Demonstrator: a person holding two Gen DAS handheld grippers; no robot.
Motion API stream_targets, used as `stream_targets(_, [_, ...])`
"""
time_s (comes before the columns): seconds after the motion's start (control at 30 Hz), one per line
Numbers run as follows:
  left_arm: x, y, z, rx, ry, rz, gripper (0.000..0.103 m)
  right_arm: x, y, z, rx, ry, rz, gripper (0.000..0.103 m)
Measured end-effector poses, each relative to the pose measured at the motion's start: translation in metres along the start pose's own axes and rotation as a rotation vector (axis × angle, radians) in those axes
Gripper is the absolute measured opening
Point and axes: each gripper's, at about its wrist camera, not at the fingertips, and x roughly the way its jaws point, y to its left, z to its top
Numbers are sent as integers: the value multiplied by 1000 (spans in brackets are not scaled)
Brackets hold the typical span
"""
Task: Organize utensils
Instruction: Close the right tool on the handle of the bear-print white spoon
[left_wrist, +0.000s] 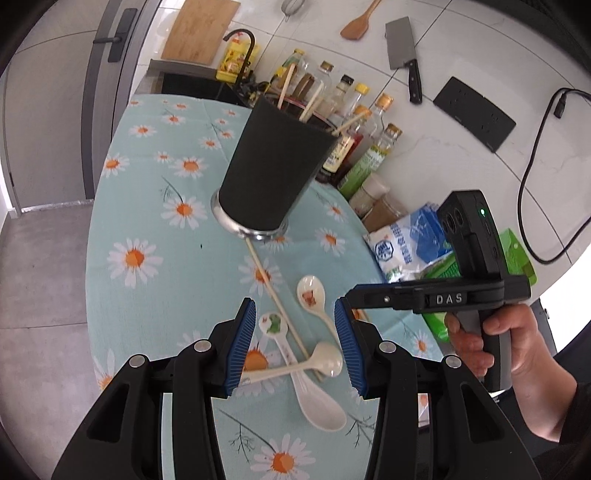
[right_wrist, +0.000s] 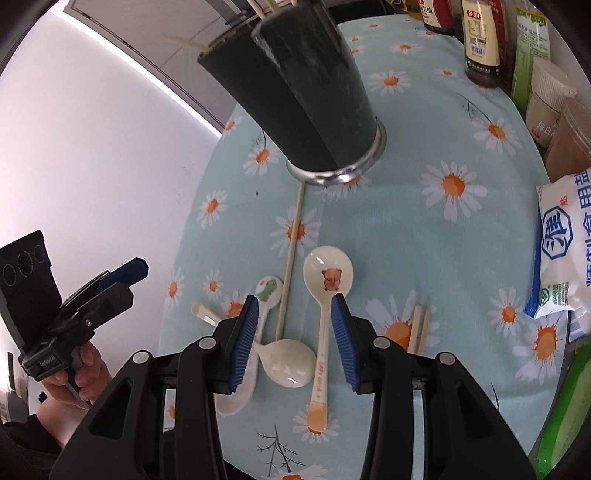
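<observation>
Spoons (right_wrist: 325, 295) reachable; cup (right_wrist: 314, 92) beyond

place: home kitchen | wall: white tiles with a cleaver (left_wrist: 403, 59) and wooden spatula (left_wrist: 357, 25) hanging | counter: sauce bottles (left_wrist: 364, 122), salt bag (right_wrist: 565, 254), sink tap (left_wrist: 242, 48) | surface: daisy-print tablecloth (left_wrist: 147, 206) with utensil cup (left_wrist: 273, 170), ceramic spoons (right_wrist: 327, 288)

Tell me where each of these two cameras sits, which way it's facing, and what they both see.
Left wrist: on the left gripper, angled down at the spoons and black cup; its open fingers and the right hand show.
Right wrist: on the right gripper, angled down over the bear spoon; its open fingers and the left hand show.
Shared: cup, spoons, chopstick, daisy tablecloth.
</observation>
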Motion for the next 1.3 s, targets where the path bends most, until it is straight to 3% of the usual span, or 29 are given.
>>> stream_targets(0.33, [5,9,-33,26,71,-7,43,38,-12,1,69,180,-66,42])
stream_targets(0.43, [4,15,-40,23,90,-12,43,46,-15,4,85,216,-102,37])
stream_targets(0.77, [-1,33,-57,-6,120,-45,43,68,8,18,17,272,-196,23])
stream_targets(0.87, [-2,39,-59,-14,125,-57,43,74,15,20,-5,276,-260,10])
stream_targets(1.13, [0,46,-55,9,147,-93,43,84,29,22,-25,272,-301,9])
stream_targets(1.3, [7,43,-45,61,178,-104,43,73,35,14,-30,248,-284,8])
